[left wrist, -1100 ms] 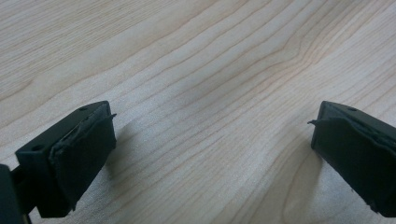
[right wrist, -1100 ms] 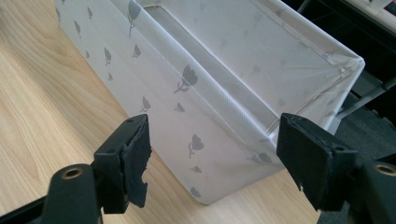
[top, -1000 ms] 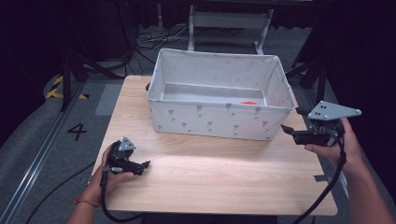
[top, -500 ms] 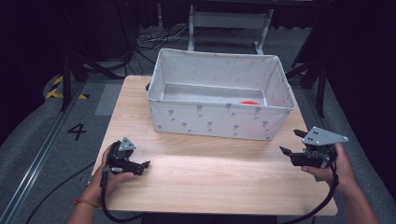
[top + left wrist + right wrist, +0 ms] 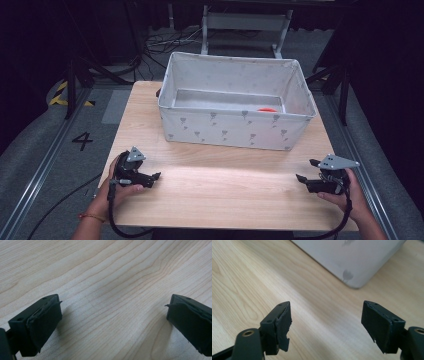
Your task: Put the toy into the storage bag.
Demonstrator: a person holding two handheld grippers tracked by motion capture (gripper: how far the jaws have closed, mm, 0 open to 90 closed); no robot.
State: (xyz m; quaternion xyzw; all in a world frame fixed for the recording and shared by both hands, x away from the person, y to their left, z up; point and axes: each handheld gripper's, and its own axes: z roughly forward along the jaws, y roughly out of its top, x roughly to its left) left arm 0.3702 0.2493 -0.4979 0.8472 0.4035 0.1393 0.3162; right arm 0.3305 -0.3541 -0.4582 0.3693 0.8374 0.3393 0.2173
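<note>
My left gripper (image 5: 154, 178) rests low over the wooden table (image 5: 225, 192) at the front left, held in a hand. Its jaws are open, with bare wood between them in the left gripper view (image 5: 113, 312). My right gripper (image 5: 305, 170) hovers just above the table at the front right, pointing left. It is open with nothing between its fingers (image 5: 327, 315), and its jaws have just been opening a little wider. A white fabric box (image 5: 235, 131) stands at the back middle. Its corner (image 5: 352, 257) lies ahead of the right jaws.
A small orange-red object (image 5: 267, 109) lies on the floor of the box, toward its right side. Bare wood stretches between the two grippers in front of the box. Cables trail from both grippers over the table's front edge.
My right gripper has come down from beside the box's right front corner to just above the table at the front right. The left gripper has stayed where it was.
</note>
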